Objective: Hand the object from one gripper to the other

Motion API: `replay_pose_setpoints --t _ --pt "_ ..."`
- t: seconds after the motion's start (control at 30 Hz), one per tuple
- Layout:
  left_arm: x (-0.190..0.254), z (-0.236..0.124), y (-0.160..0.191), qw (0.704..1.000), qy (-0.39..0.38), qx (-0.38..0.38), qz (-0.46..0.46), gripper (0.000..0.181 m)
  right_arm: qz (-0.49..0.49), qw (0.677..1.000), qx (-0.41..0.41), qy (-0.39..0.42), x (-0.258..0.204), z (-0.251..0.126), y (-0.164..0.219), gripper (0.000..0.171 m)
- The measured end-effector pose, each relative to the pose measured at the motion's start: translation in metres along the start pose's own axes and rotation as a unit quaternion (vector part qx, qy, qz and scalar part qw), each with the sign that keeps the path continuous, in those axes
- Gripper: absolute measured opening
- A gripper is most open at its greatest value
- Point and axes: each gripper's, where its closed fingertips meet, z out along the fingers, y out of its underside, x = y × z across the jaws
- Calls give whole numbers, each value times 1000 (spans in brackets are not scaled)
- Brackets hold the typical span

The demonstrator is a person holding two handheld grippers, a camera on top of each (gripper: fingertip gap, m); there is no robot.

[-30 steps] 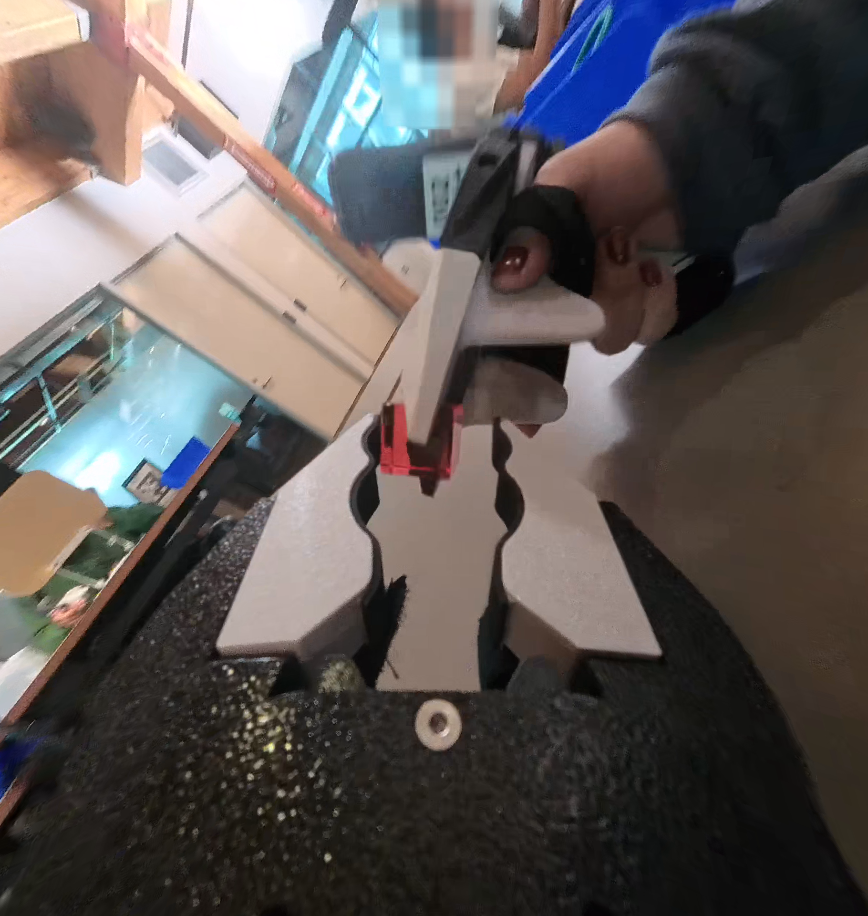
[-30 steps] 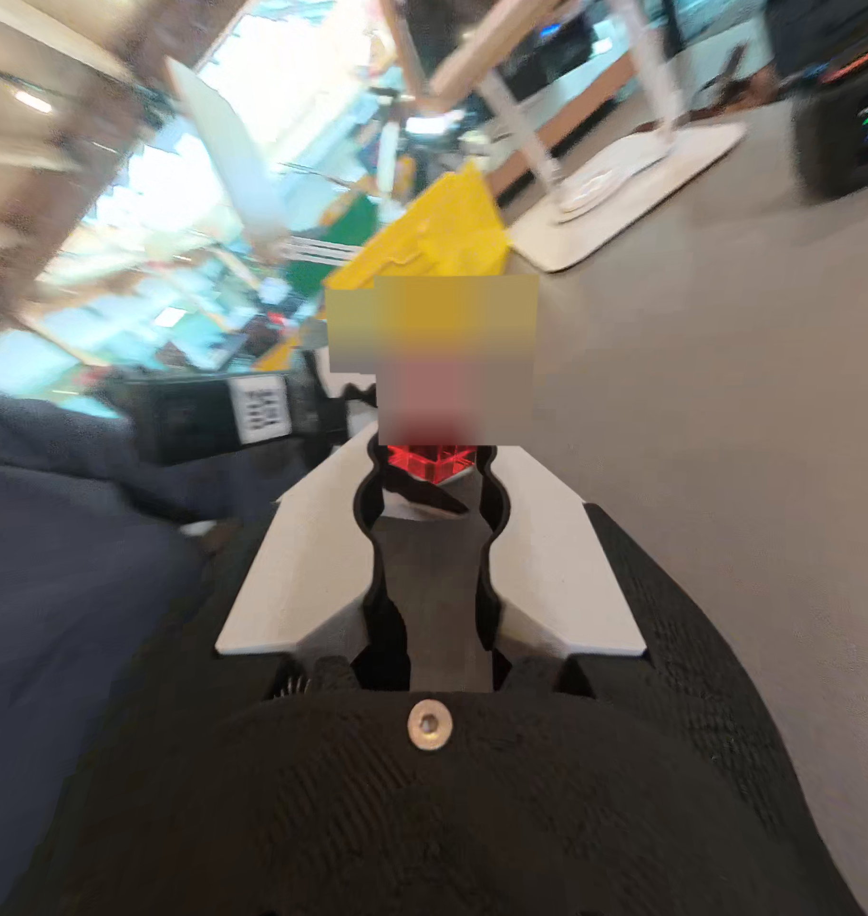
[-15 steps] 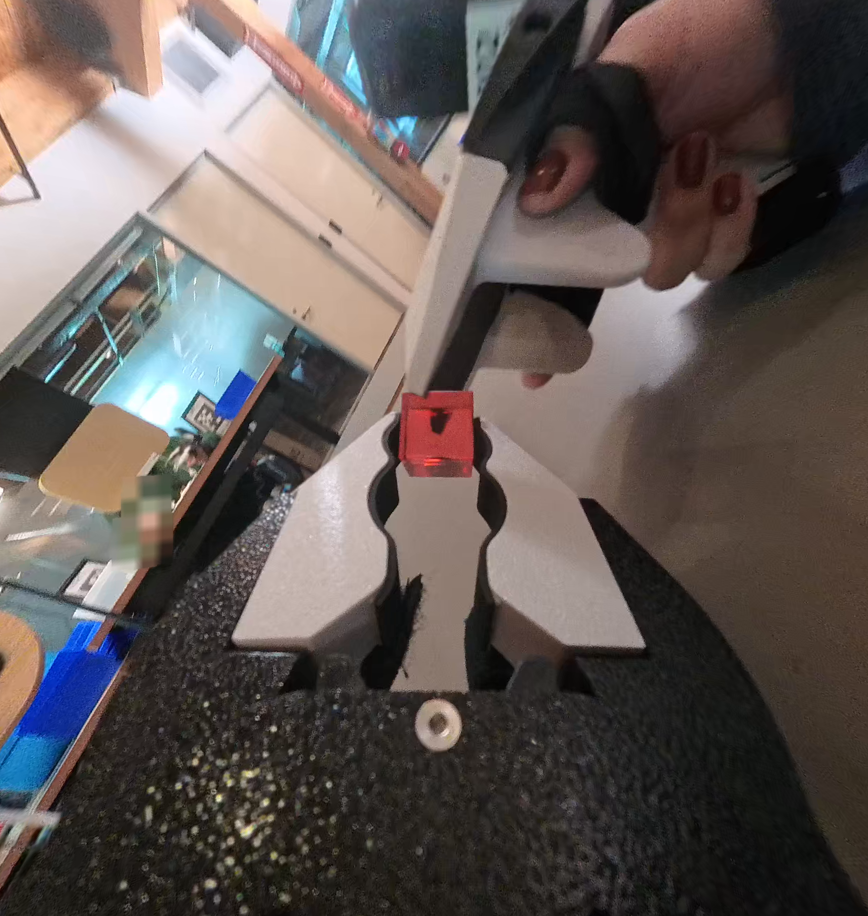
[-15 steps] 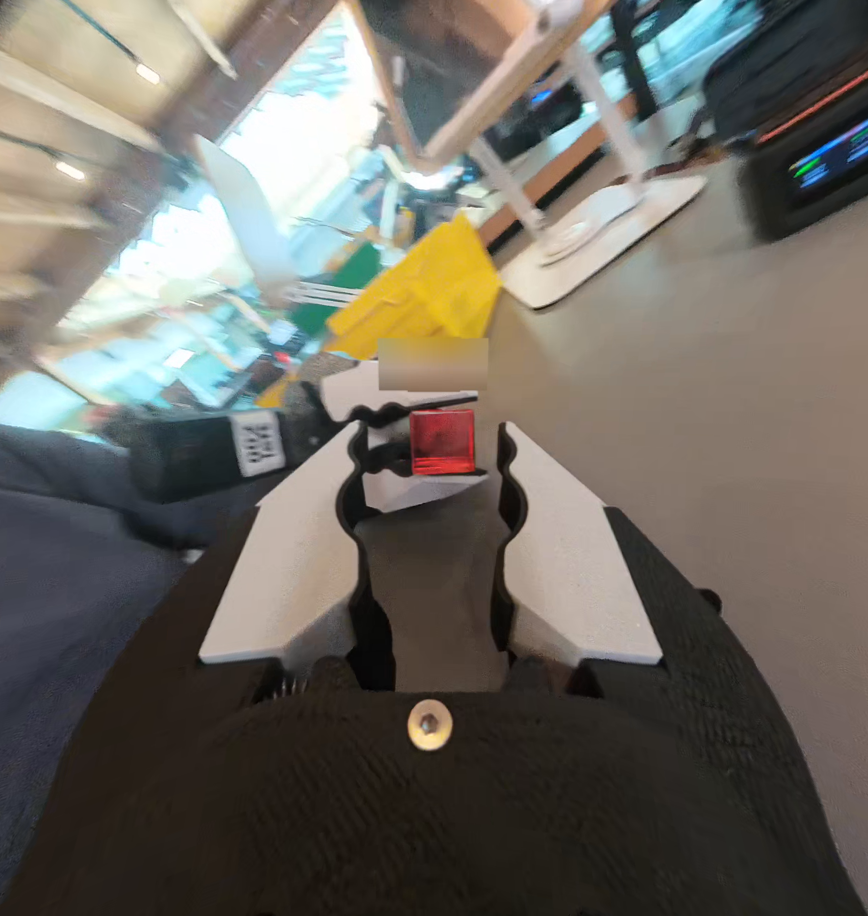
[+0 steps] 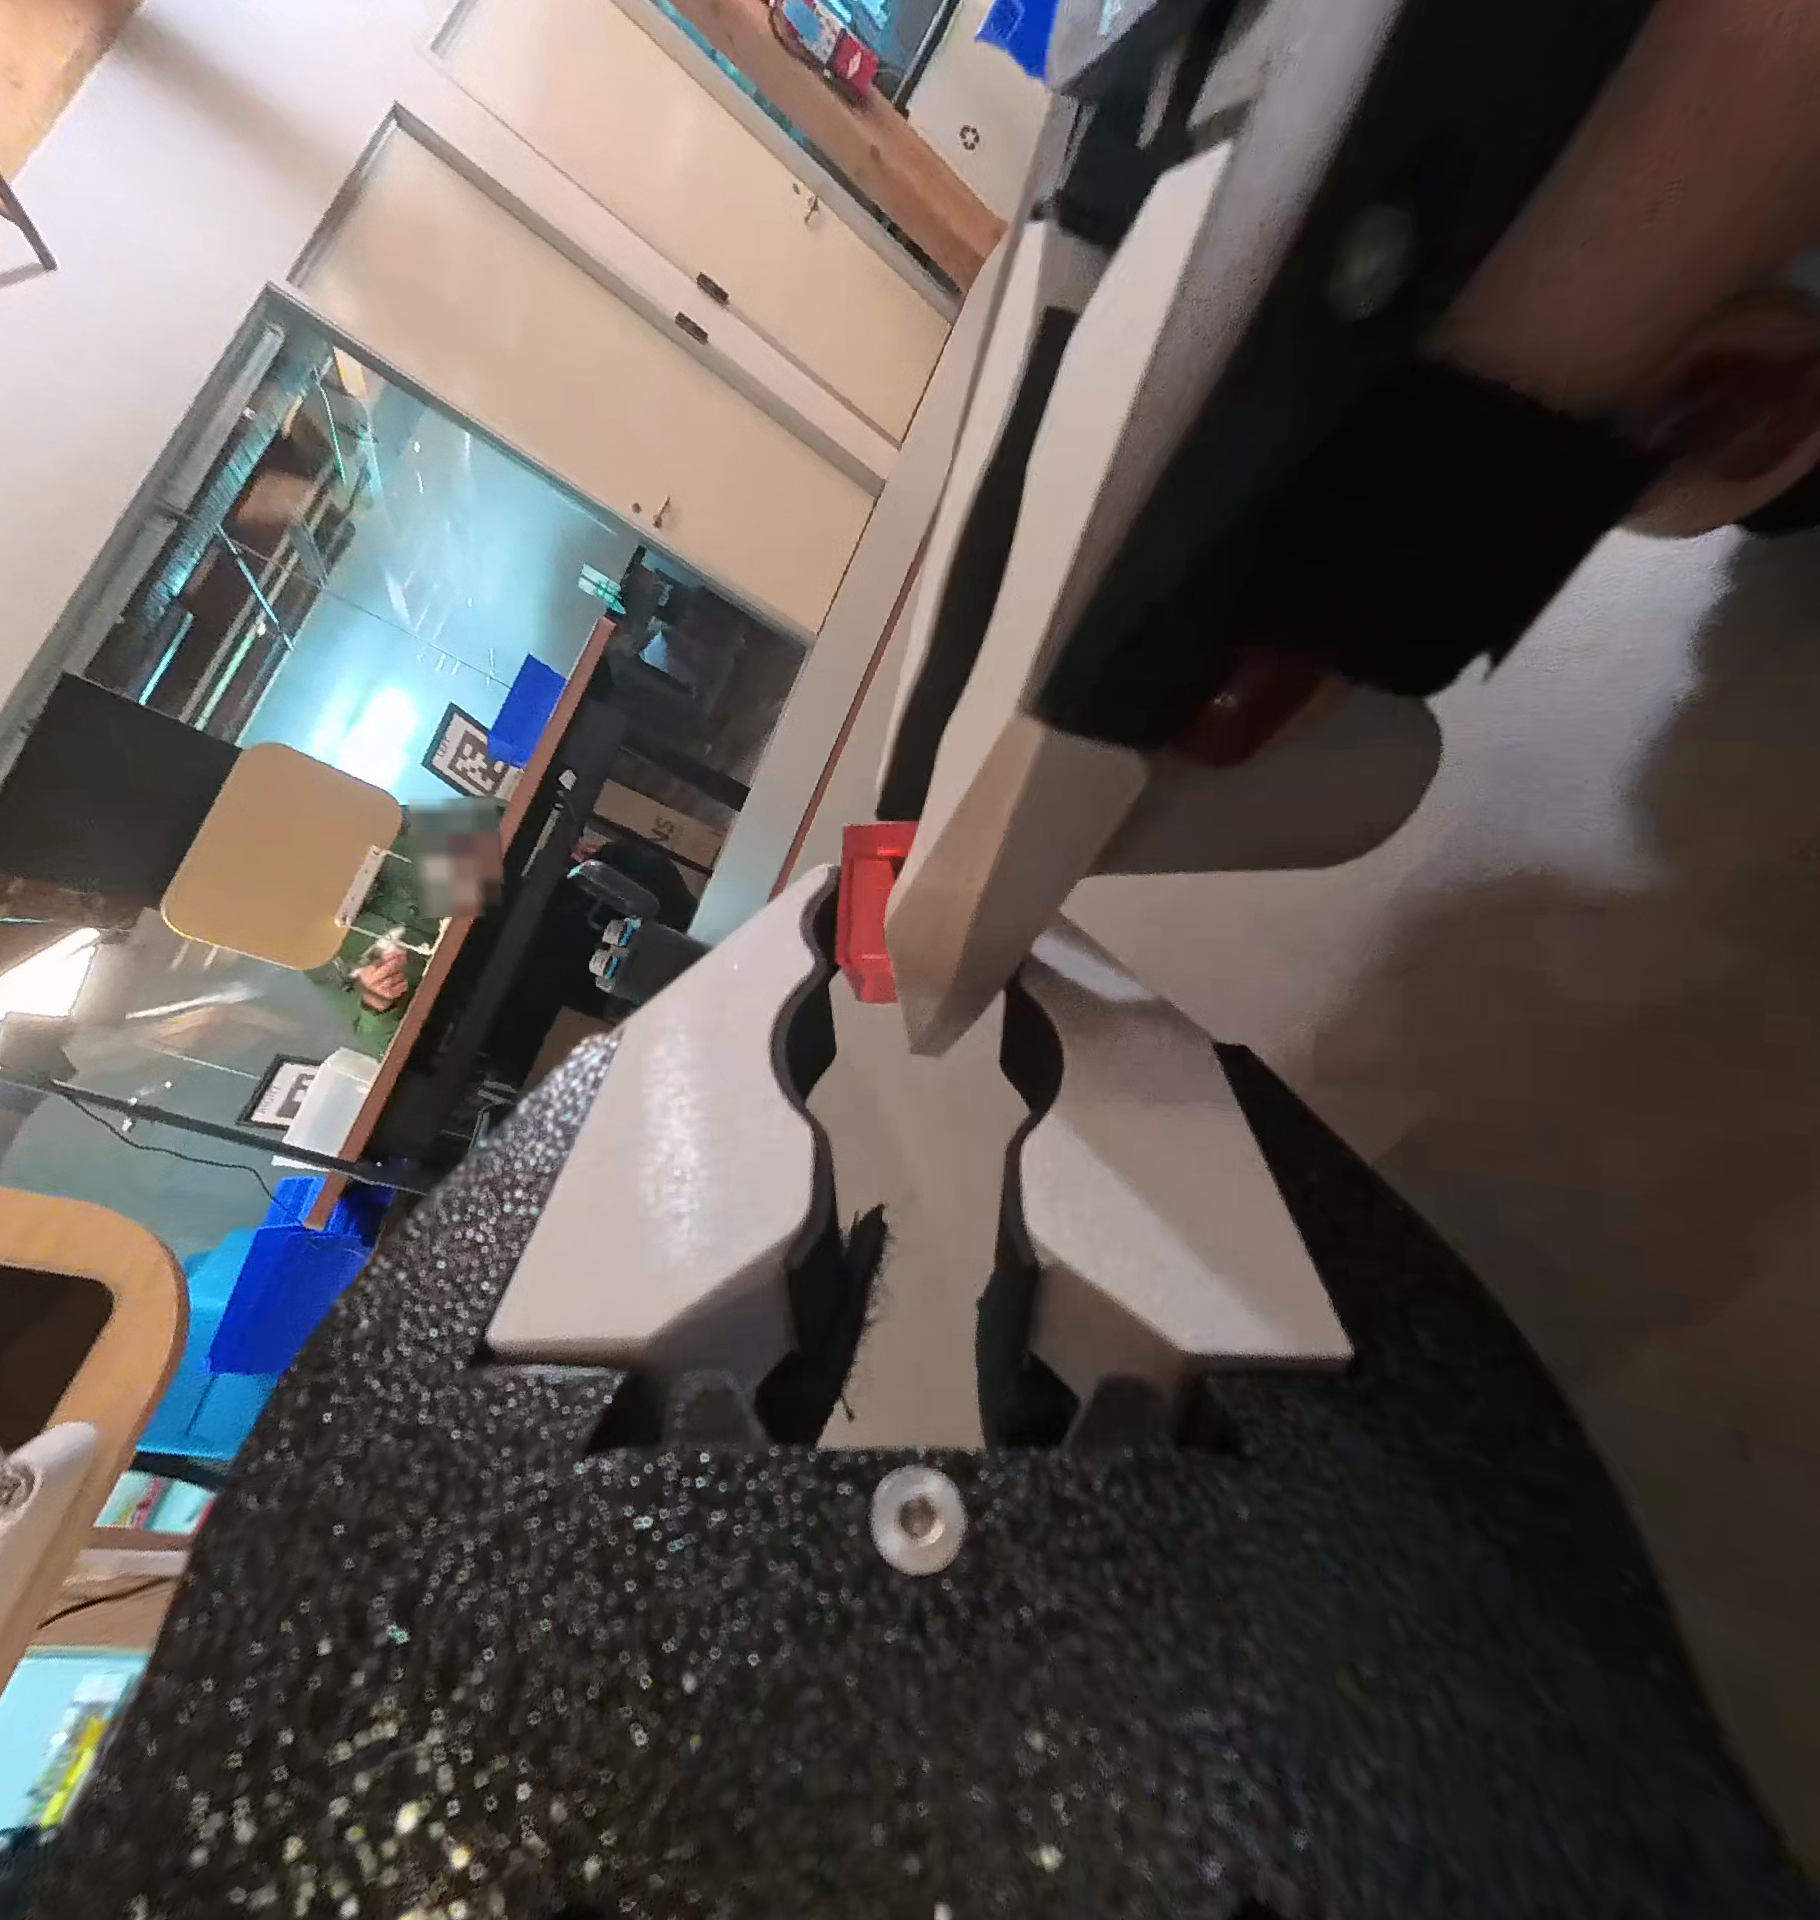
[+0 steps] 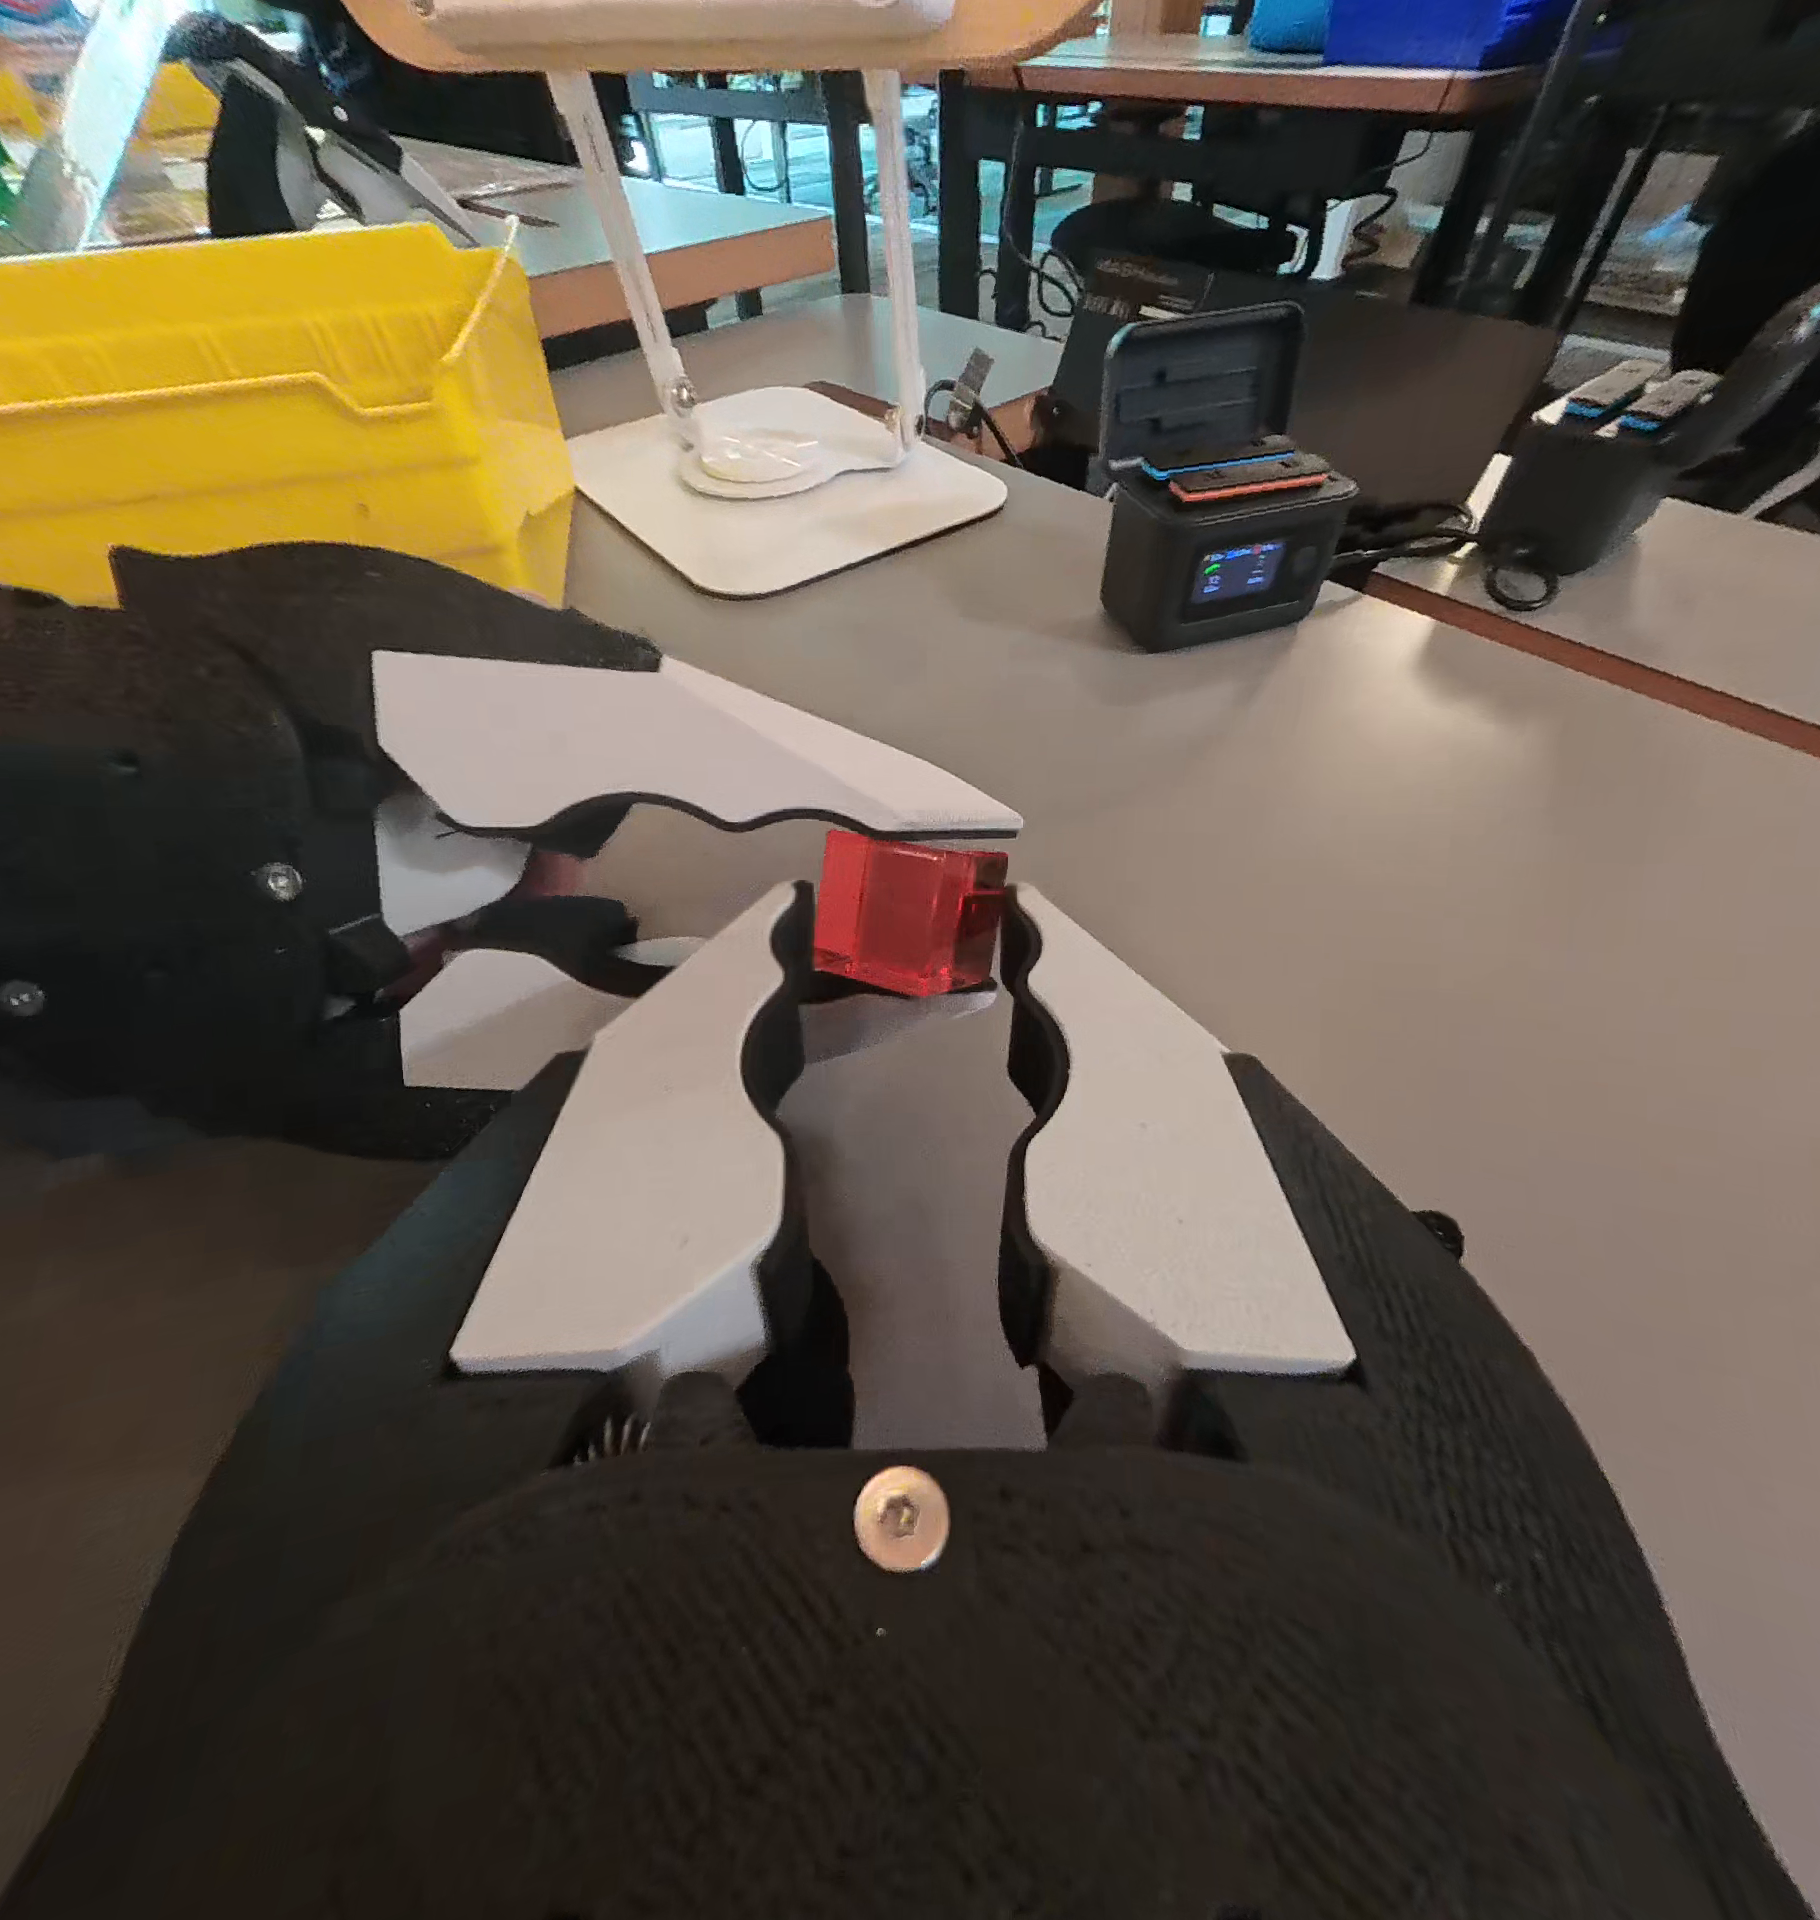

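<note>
1. Across the bottom of the scene, a grey table (image 6: 1405, 883) lies under everything, and both tools hang just above it.
2. At the far left of the right wrist view, a yellow bin (image 6: 241, 416) stands on the table, behind the left tool's black body.
3. Beside the bin, a white stand (image 6: 812, 509) rests on its flat square base, with two thin legs rising out of frame.
4. From the left, the left gripper (image 5: 925, 940) reaches in turned on its side, so one pale finger (image 6: 677, 748) lies over the object and the other under it. It pinches the object top and bottom at the fingertips.
5. From below in its own view, the right gripper (image 6: 906, 909) points straight ahead, crossing the left one at a right angle. Its two tips sit against the left and right faces of the same object, clamping it too, though how firmly they press is hard to judge.
6. Farther back on the right, a small black case (image 6: 1228, 540) with its lid up and a lit screen stands on the table, well apart from the tools.
7. Between all four fingertips sits the red cube (image 6: 901, 925), clear and glossy, held off the table. In the left wrist view only a red sliver of it shows, since a finger of the right gripper covers the rest.
</note>
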Motion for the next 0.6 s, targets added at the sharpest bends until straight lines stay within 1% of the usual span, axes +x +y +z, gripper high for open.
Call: replay_pose_setpoints --t 0.1,0.17,0.27,0.33,0.4,0.47,0.53,0.6 --pt "1 -1 -4 1000 9 29 -5 26 11 999 -1 -33 -2 -2 -1 34" --pt "2 -2 -7 999 17 44 -21 25 26 997 -1 -70 -5 -3 0 34" --pt "-1 -6 -15 997 11 74 -34 26 102 981 12 -166 -13 -10 -6 33" --pt "-2 -7 -15 997 5 78 -27 28 189 953 22 -237 -17 -18 -12 33" --pt "-5 -7 -16 997 -10 78 -14 33 271 920 36 -281 -12 -23 -17 33" --pt "-4 -10 -22 995 -11 97 -7 33 333 884 35 -327 -11 -29 -18 33" --pt "-2 -14 -29 993 -5 121 -11 35 368 852 32 -372 -13 -35 -20 33" --pt "0 -17 -35 989 14 143 -31 36 371 839 26 -397 -17 -41 -21 33"
